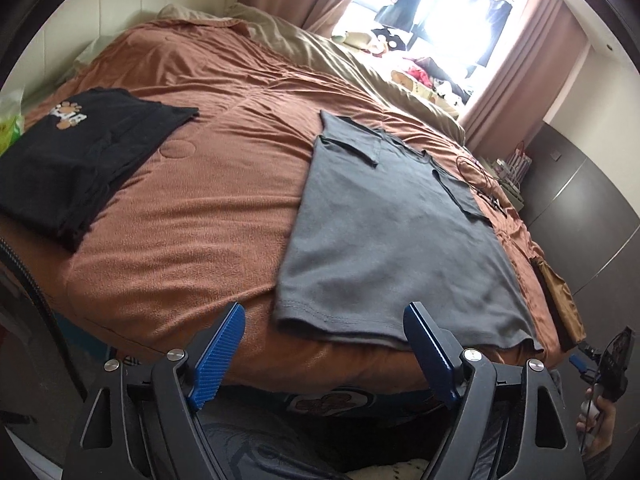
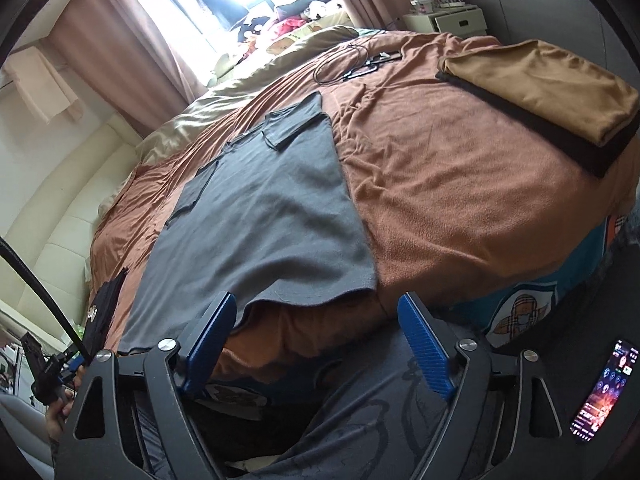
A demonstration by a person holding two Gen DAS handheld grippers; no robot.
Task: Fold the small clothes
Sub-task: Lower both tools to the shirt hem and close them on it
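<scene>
- Left gripper: jaws spread wide, nothing between them. Blue pads stand apart, angled down toward the near bed edge. The tip of the right-hand pad overlaps the shirt hem in the left view; contact can't be judged.
- Right gripper: jaws also spread, nothing between the pads. Angled down at the bed edge. The left-hand pad sits just at the shirt's hanging hem; can't tell if it touches.
- Hands: a hand shows low at the right edge of the left view, wrapped round the other gripper's handle. In the right view a hand shows low left, gripping the other unit's handle. A black cable runs diagonally up from there.
- Phone: screen lit, lower right of the right view, beside the gripper body.
- Grey T-shirt: lies flat on the brown blanket, hem toward the grippers and slightly over the bed edge. Both sleeves are folded inward onto the body.
- Black stack: folded, printed logo on top, on the blanket well left of the shirt.
- Tan stack: folded over a black piece, well right of the shirt.
- Far: a cable coil on the blanket past the shirt, a beige duvet, and a bright window with pink curtains.
</scene>
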